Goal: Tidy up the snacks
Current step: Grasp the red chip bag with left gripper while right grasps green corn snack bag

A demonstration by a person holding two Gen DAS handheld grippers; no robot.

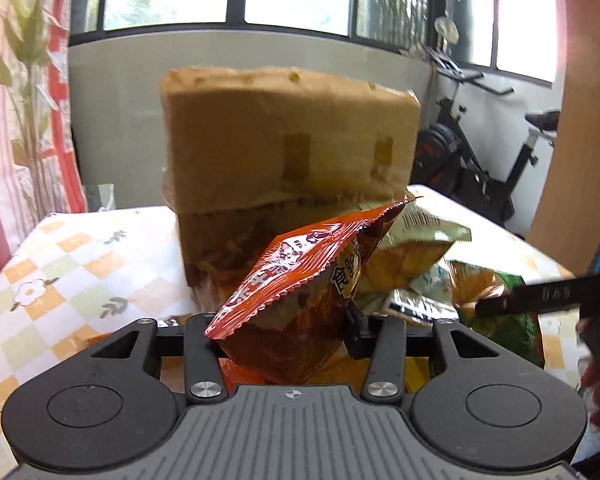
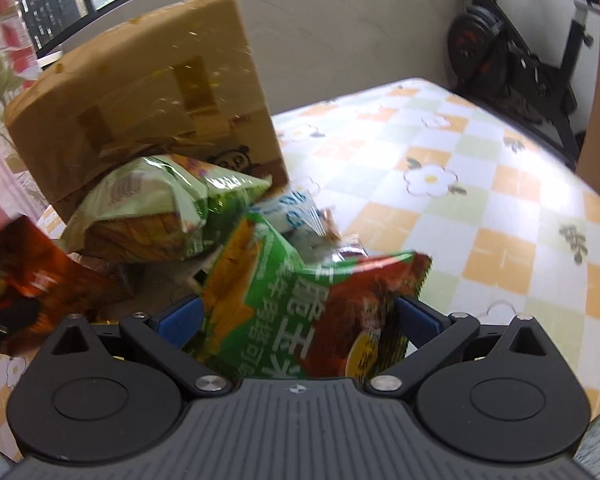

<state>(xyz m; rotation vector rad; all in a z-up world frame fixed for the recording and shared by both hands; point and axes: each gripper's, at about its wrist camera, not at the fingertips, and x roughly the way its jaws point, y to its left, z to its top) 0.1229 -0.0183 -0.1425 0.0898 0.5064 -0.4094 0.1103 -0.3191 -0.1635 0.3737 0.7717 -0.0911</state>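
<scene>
Snacks are still mostly in a heap on the desk (image 2: 480, 184), so by my reckoning the sorting has barely begun. An orange packet (image 1: 300, 292) sits between the fingers of the left claw (image 1: 280, 336), which are drawn in against its sides and pinching it, the bag tilted up in front of the cardboard box (image 1: 288, 136). The right claw (image 2: 296, 320) is spread wide around a green-and-red packet (image 2: 320, 312); its blue pads (image 2: 180, 318) sit just beside the bag, and whether they actually press on it I cannot tell. Behind that lie a pale green bag (image 2: 160, 208) and a small blue-and-white packet (image 2: 288, 210), both leaning close to the box. From the right-hand view the box has a flap standing up; what is inside is hidden, so I cannot say whether anything has gone in yet.

For room: the checked cloth on the right side of the desk is open and flat, a good place to swing a bag through. The box wall and raised flap crowd the left, and the two claws work near each other over the pile. An exercise bike (image 2: 520, 52) stands beyond the far desk edge, well apart.
</scene>
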